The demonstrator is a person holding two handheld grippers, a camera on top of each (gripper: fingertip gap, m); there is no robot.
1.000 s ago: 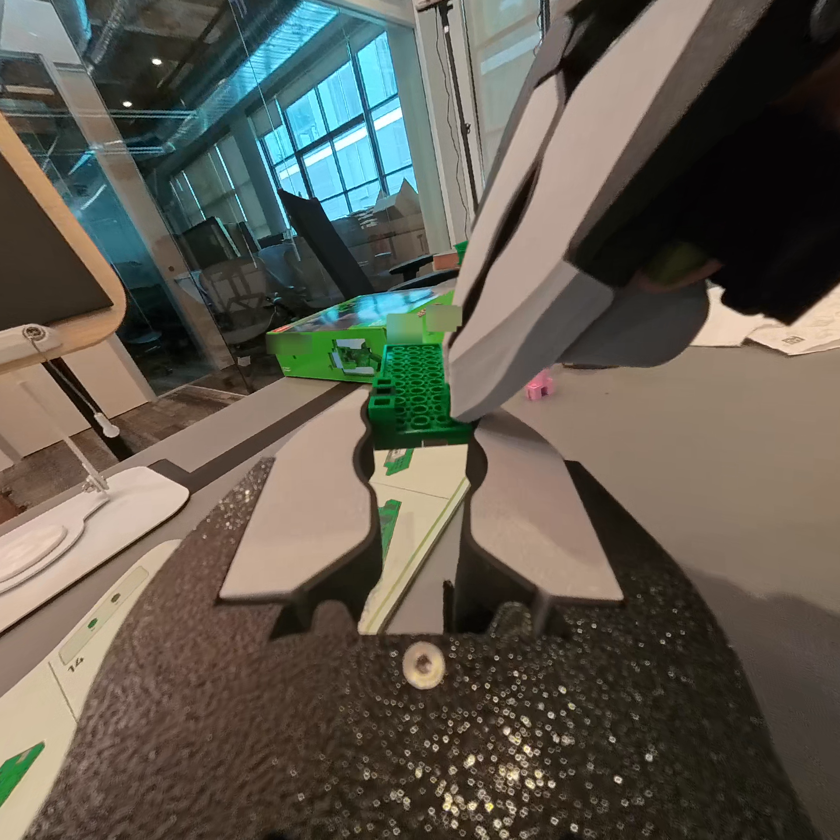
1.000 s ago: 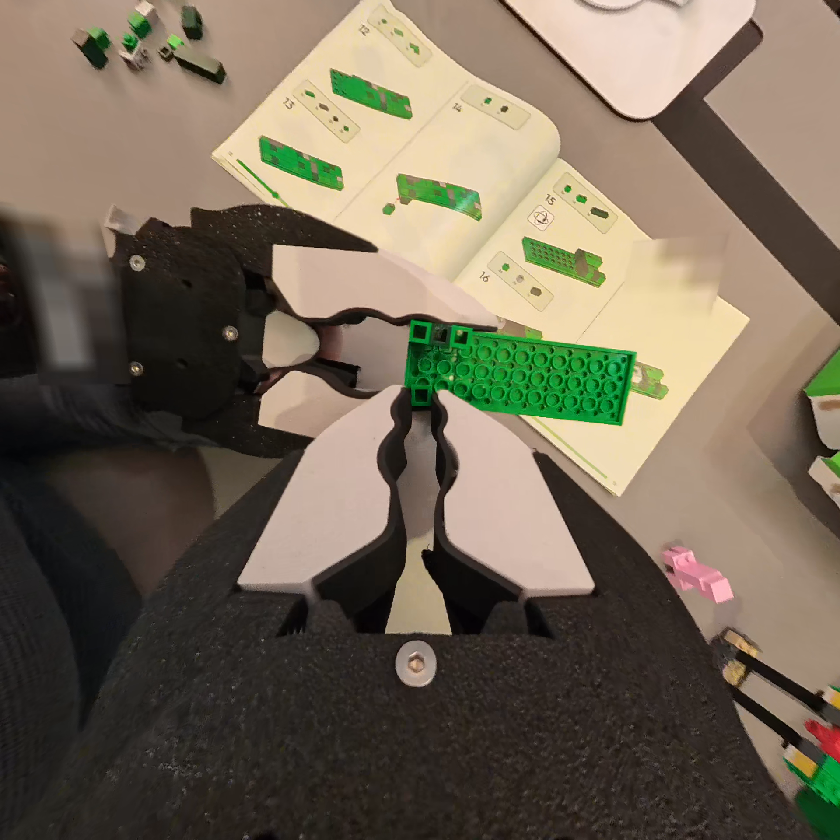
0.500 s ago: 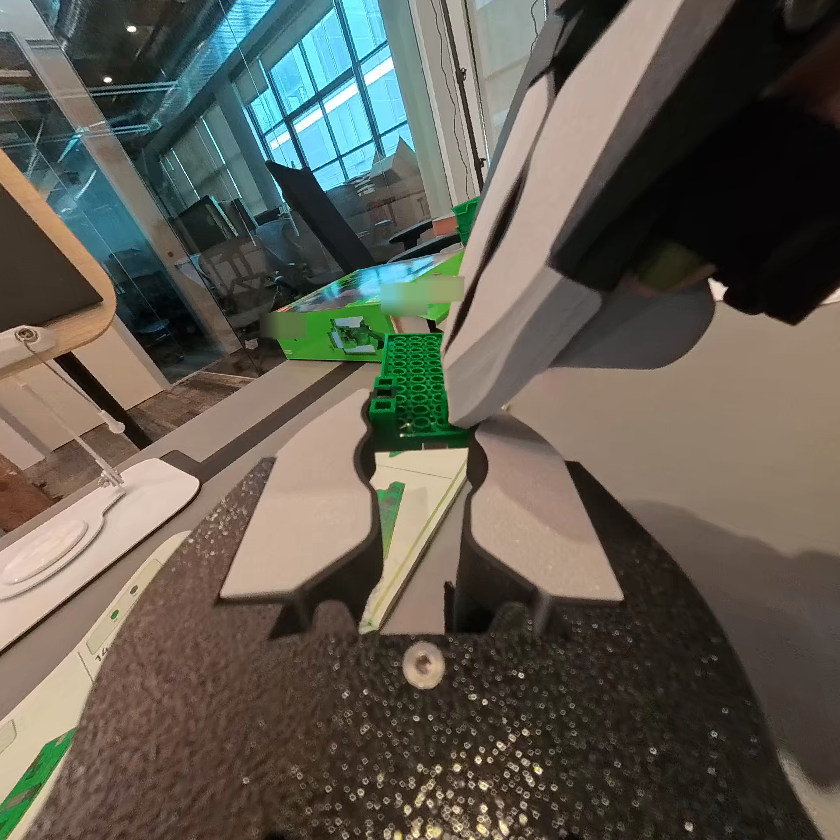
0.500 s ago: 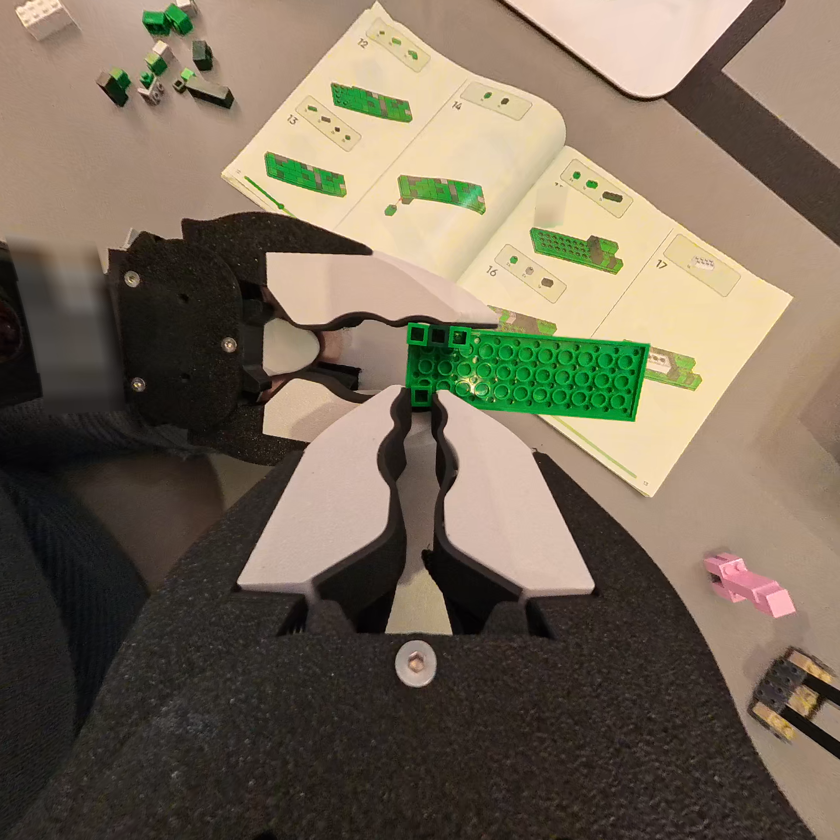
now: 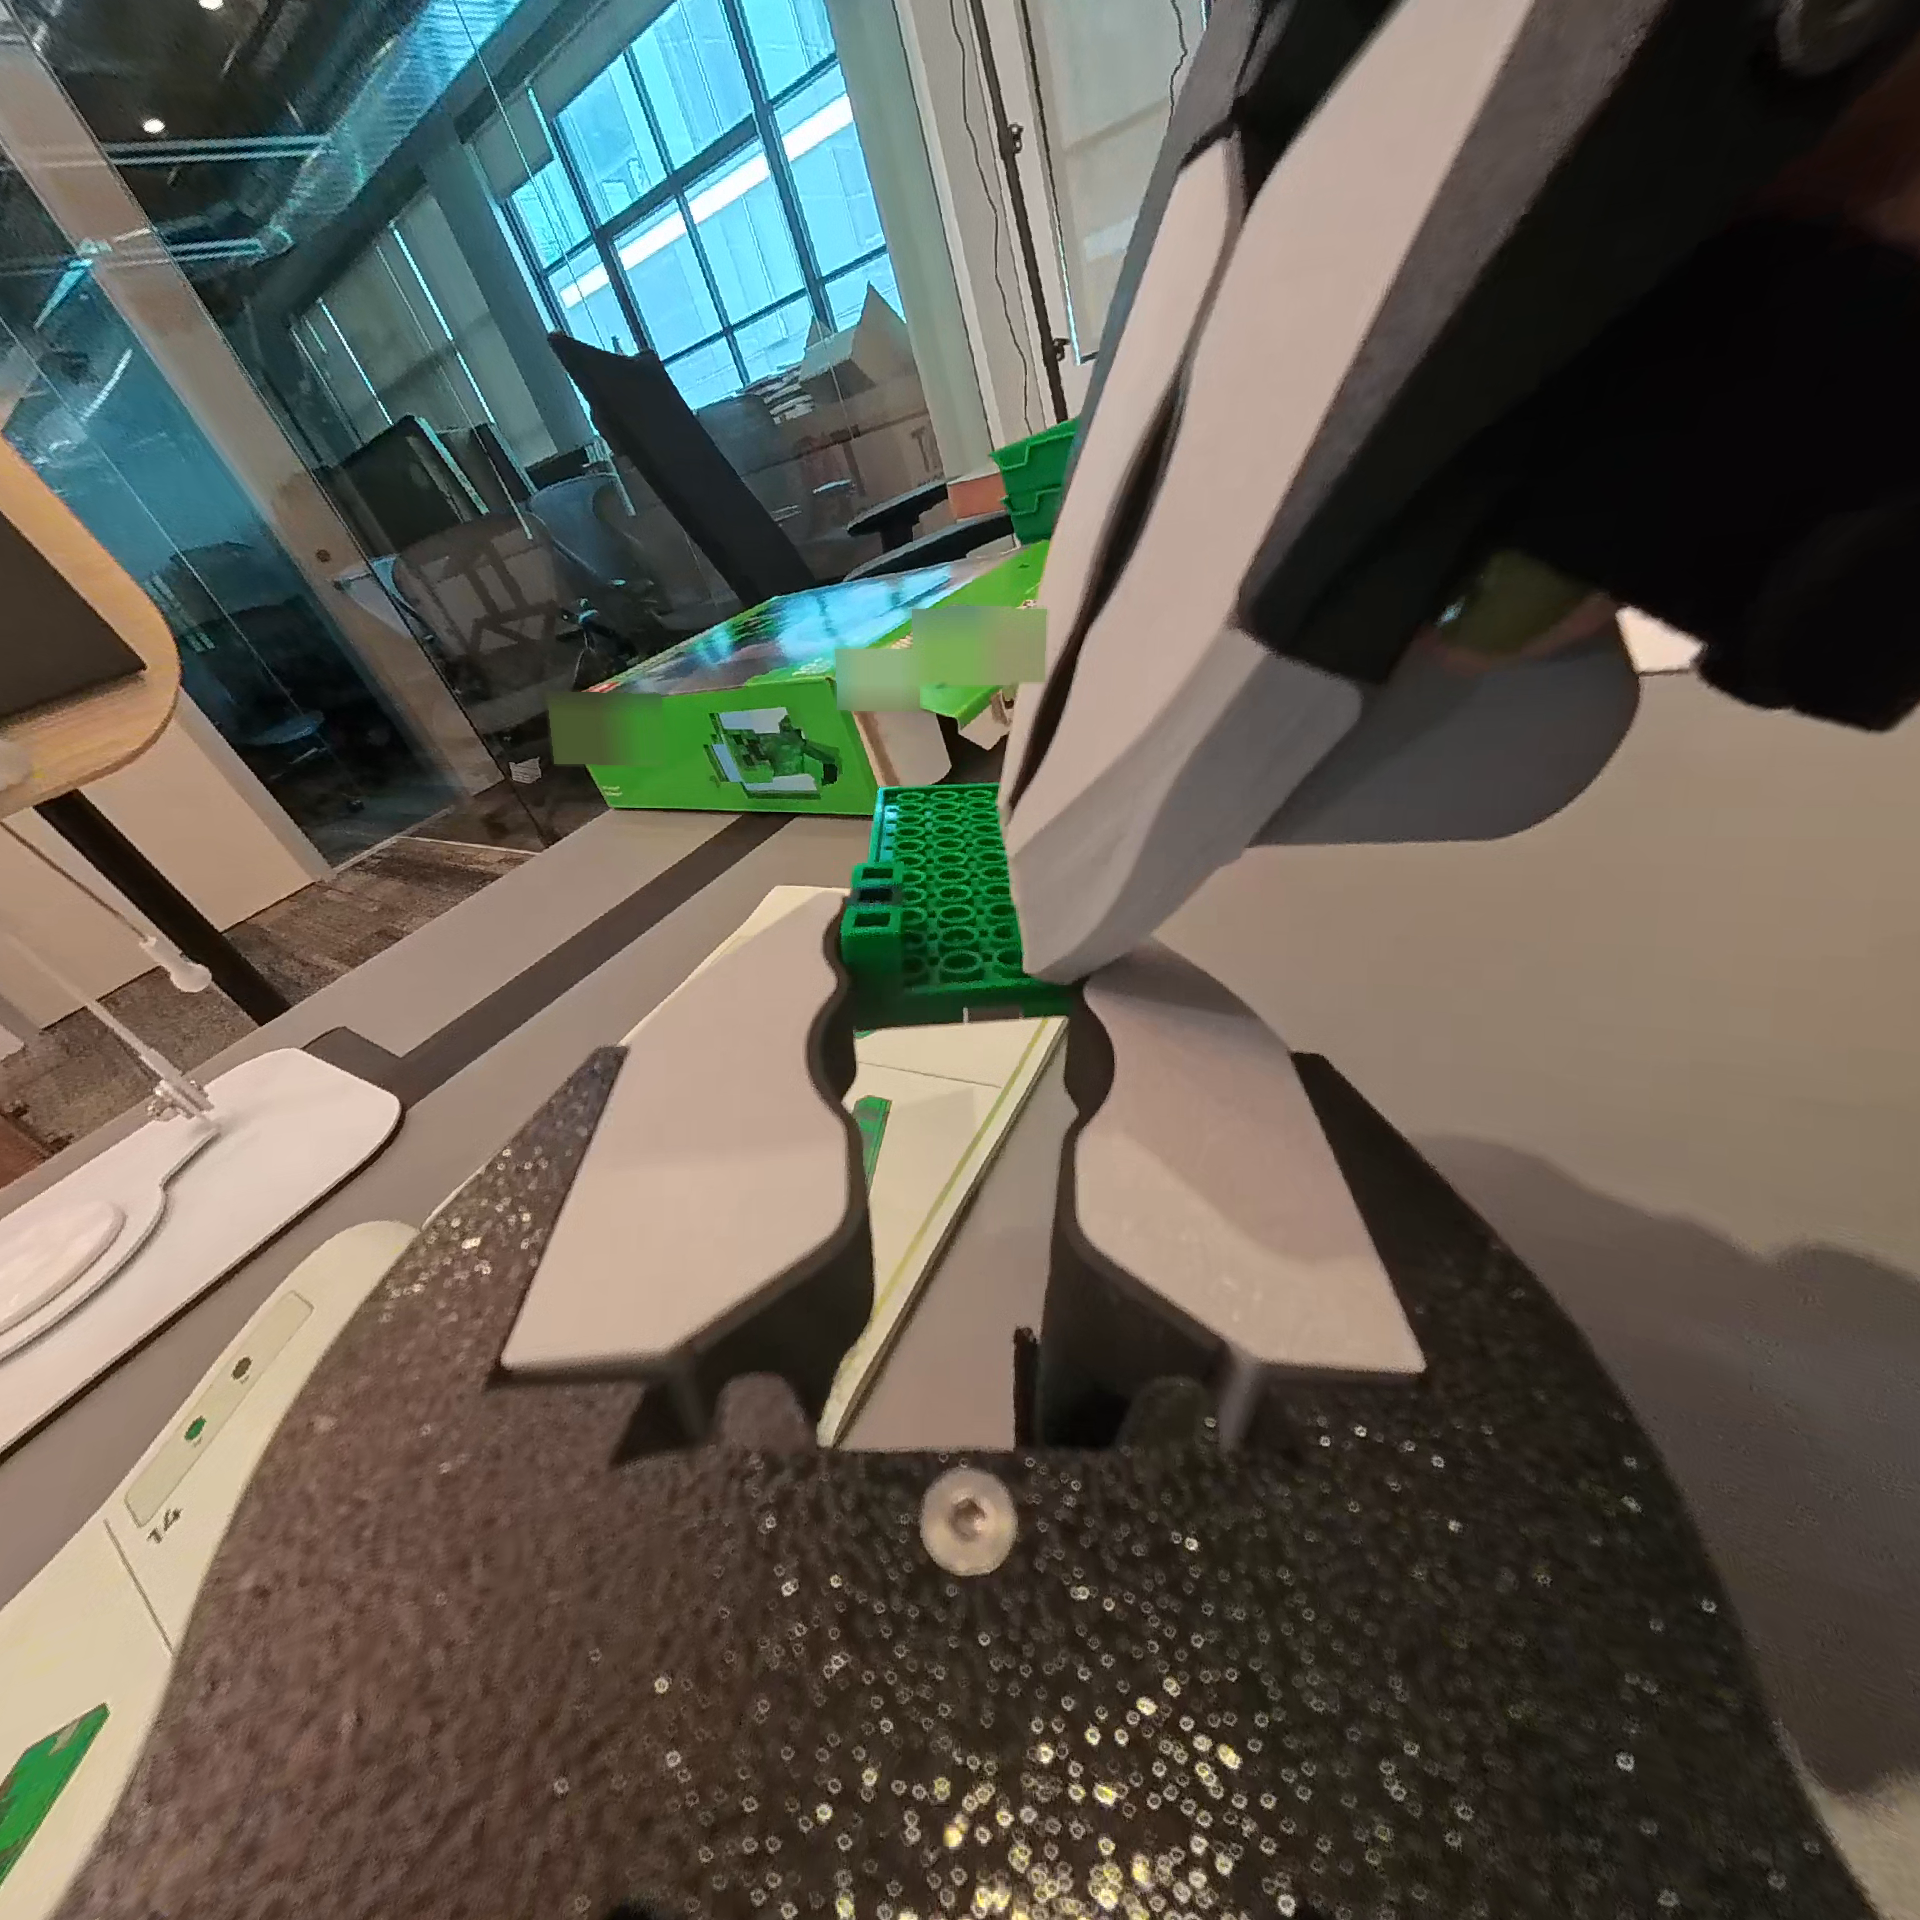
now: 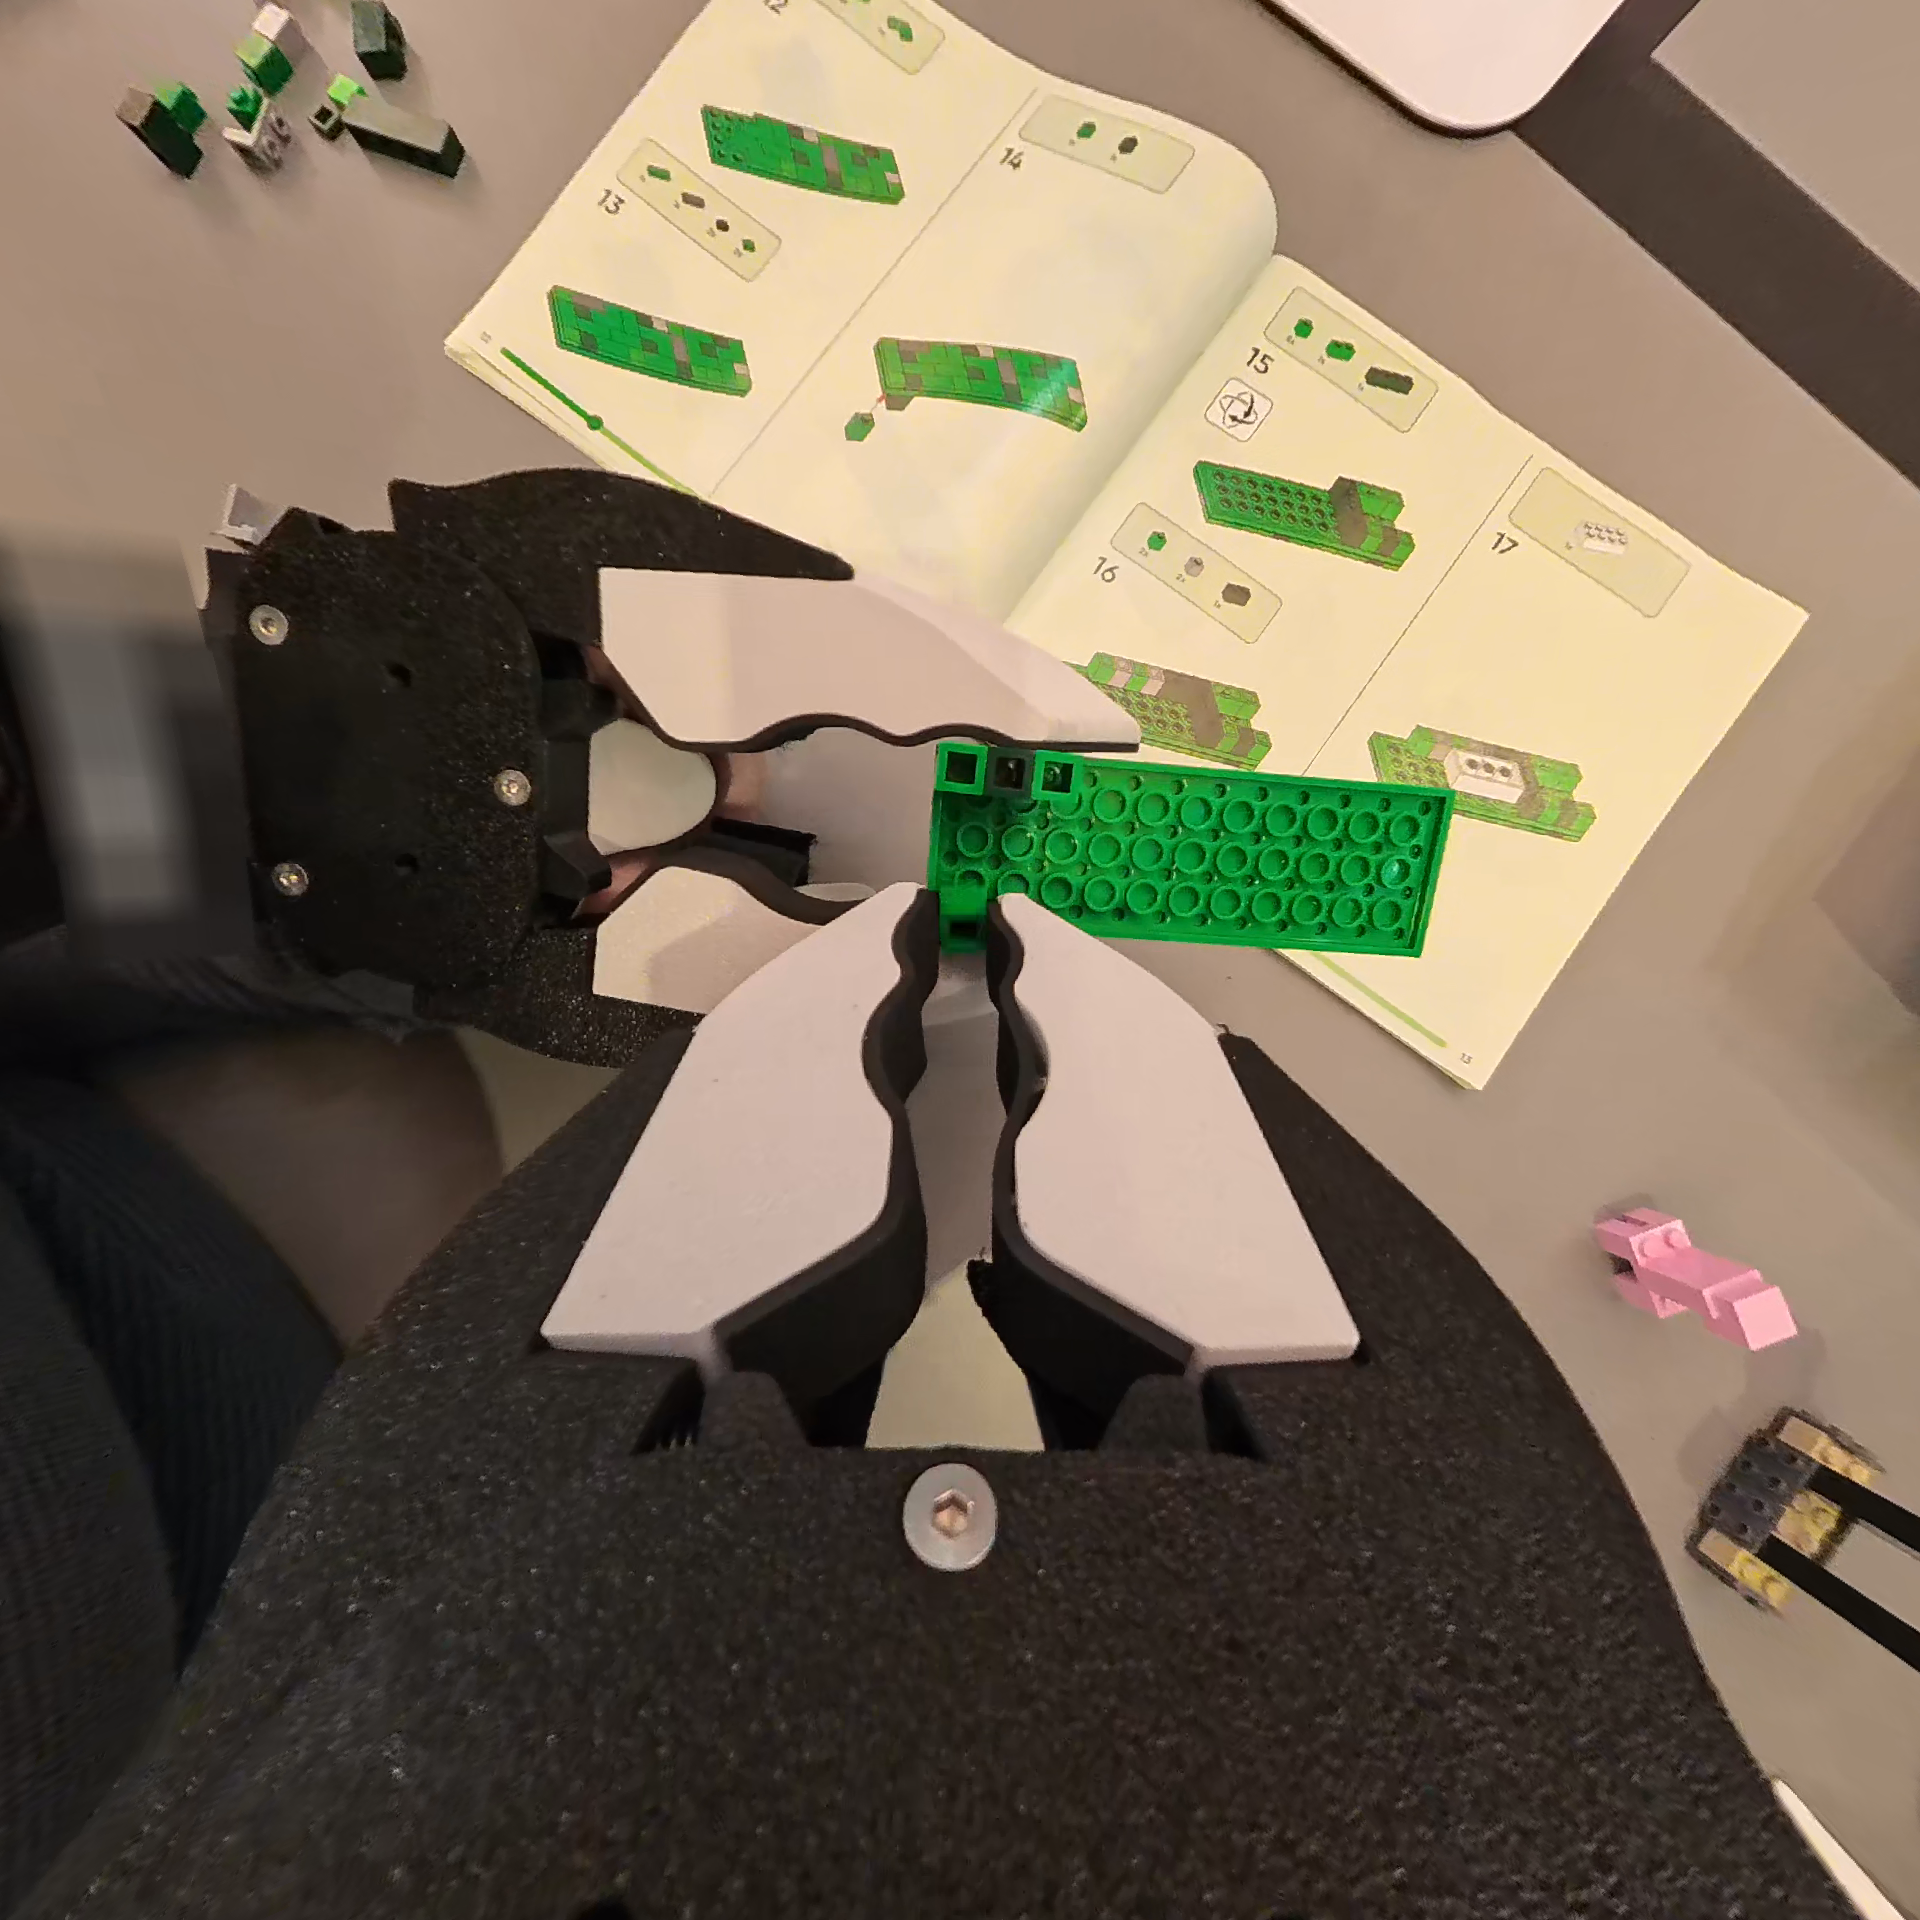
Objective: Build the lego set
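A flat green plate (image 6: 1195, 862) is held bottom side up above the open instruction booklet (image 6: 1039, 364). My left gripper (image 5: 956, 987) is shut on the plate's (image 5: 940, 904) near end; it also shows in the right wrist view (image 6: 894, 821), coming in from the left. Small green and dark bricks line the plate's end edge. My right gripper (image 6: 961, 914) is shut on a small green brick (image 6: 964, 928) at the plate's near corner. In the left wrist view the right gripper (image 5: 1060, 935) comes down from the upper right onto the plate's right side.
Several loose green, dark and grey bricks (image 6: 281, 94) lie on the grey table at the far left. A pink piece (image 6: 1694, 1283) and a black and tan piece (image 6: 1787, 1507) lie at the right. A green box (image 5: 748, 727) and a white pad (image 5: 156, 1195) sit farther off. Left and right tips are no more than a few centimetres apart.
Both grippers keep their hold. The held plate and both grippers have shifted and turned a little over the booklet; the plate sits slightly more level in the right wrist view.
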